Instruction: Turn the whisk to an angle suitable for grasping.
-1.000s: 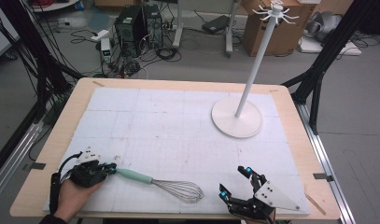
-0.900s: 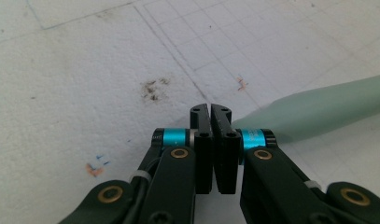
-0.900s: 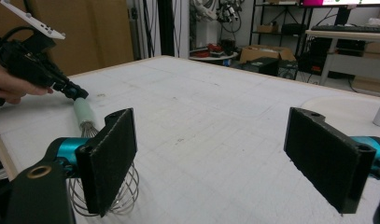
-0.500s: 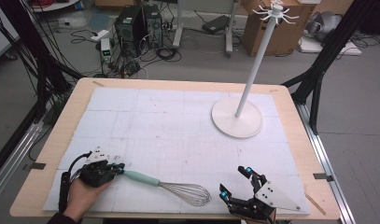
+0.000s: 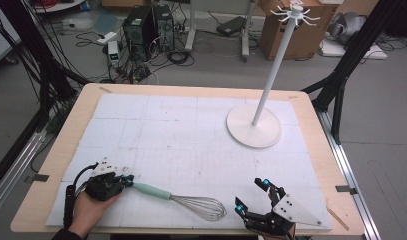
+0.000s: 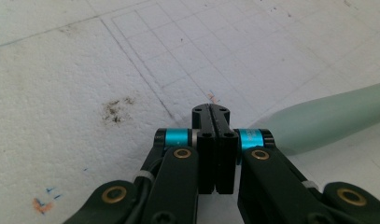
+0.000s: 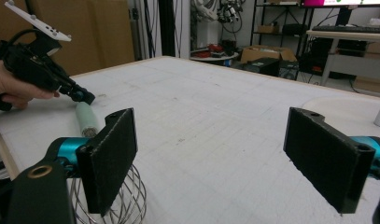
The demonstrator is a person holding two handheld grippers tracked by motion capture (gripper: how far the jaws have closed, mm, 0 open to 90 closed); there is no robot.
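A whisk lies near the table's front edge, with a mint-green handle (image 5: 151, 190) and a wire head (image 5: 203, 207). My left gripper (image 5: 128, 180) is held in a hand at the handle's left end. In the left gripper view this gripper (image 6: 211, 114) is shut with nothing between its jaws, and the handle (image 6: 332, 114) lies just to its right. My right gripper (image 5: 251, 192) stands open at the front, right of the wire head. In the right gripper view the open gripper (image 7: 220, 158) holds nothing; the wire head (image 7: 131, 196) sits behind one pad (image 7: 108, 163).
A white stand with a round base (image 5: 253, 130) and a tall pole (image 5: 273, 70) topped with hooks rises at the back right. A white gridded mat (image 5: 181, 130) covers the wooden table (image 5: 61, 150). Cables and computer boxes lie on the floor beyond.
My left gripper has moved right along the front of the table, and the whisk has shifted right with it. The right gripper has stayed still and open.
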